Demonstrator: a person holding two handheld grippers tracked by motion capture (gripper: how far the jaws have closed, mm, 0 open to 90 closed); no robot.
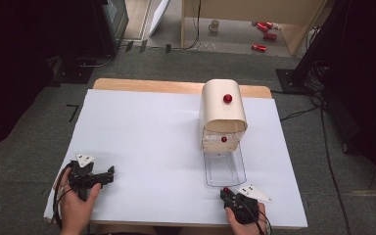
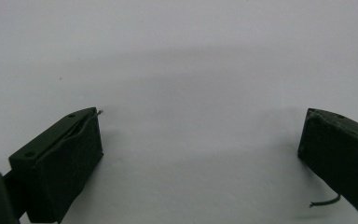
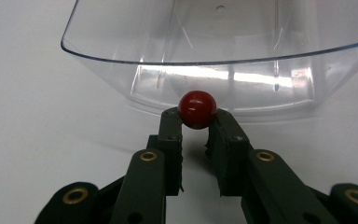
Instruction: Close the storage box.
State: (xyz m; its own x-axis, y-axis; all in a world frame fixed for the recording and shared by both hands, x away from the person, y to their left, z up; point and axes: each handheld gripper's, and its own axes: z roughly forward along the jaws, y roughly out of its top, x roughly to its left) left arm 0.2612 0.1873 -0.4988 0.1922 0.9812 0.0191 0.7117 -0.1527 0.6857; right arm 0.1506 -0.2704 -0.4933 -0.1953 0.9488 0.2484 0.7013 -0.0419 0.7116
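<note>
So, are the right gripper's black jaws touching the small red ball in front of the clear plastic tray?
Touching. In the right gripper view, the right gripper has both jaw tips pressed against the small red ball's sides.

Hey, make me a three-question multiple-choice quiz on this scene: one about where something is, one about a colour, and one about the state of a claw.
1. Where is the clear drawer?
A. On top of the cream box
B. Sticking out of the cream box toward the person
C. At the table's left edge

2. What colour is the ball between the right claw's jaws?
A. Blue
B. Yellow
C. Red

3. How is the left claw?
A. Open, with nothing between the jaws
B. Shut on a mug
C. Shut on the drawer

Answers:
1 B, the high view shows the drawer reaching from the box's front toward the person.
2 C, the right gripper view shows a glossy red ball pinched between the jaws.
3 A, the left gripper view shows the jaws wide apart over the bare white table.
</note>
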